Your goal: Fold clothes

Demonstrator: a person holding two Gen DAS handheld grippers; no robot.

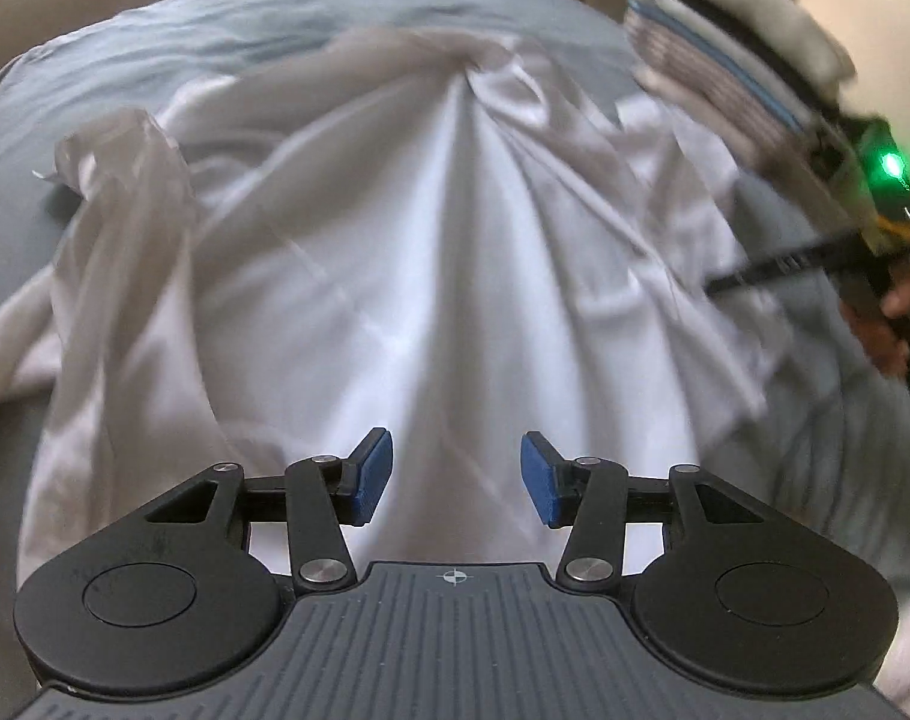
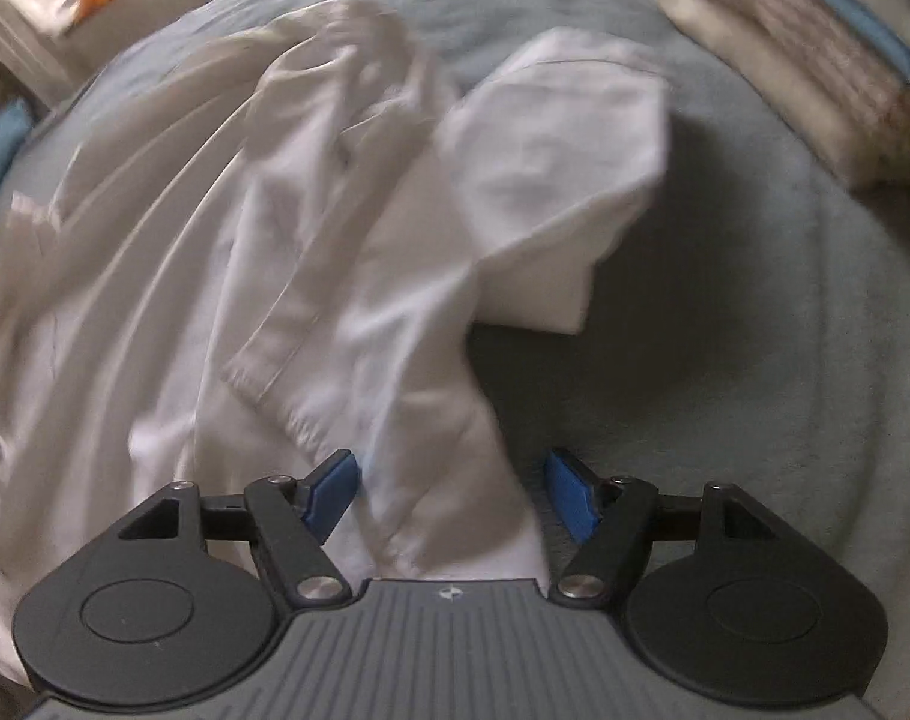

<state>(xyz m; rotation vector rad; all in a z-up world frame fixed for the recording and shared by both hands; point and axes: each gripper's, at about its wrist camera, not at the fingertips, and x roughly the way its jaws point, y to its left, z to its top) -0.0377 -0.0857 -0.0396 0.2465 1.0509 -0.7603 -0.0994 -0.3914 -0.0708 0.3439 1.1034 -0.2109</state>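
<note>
White shirt [image 1: 395, 276] lies spread and rumpled on the grey-blue bed [image 1: 155, 42], not folded flat. Both views are motion-blurred.

Left hand-held gripper [image 1: 456, 477]: jaws wide, nothing between the blue pads [image 1: 371, 477]; shirt cloth sits directly beneath and runs off toward 12 o'clock. In this view creases fan out from a bunched point at 12 o'clock, so the shirt's long axis runs roughly 6 to 12. A sleeve [image 1: 131, 180] is bunched up at 10 o'clock.

Right hand-held gripper [image 2: 452, 495]: jaws wide, straddling a narrow strip of shirt [image 2: 335, 240] that reaches back to the gripper body. Cannot tell if the pads touch it; they are not closed on it. Main mass lies at 10–11 o'clock, with a sleeve [image 2: 563, 168] doubled over at 12–1 o'clock. Bare bed [image 2: 725, 330] at 2–3 o'clock.

In the left view the right unit [image 1: 875, 192], green LED lit, sits at 2–3 o'clock, held by a hand [image 1: 893, 324].

Judgement: the right gripper is nearer a graspable edge; the left has only flat cloth under it.

Stack of folded textiles [image 2: 815, 48] at 1–2 o'clock, well apart from the shirt. No readable brand, label or writing.
</note>
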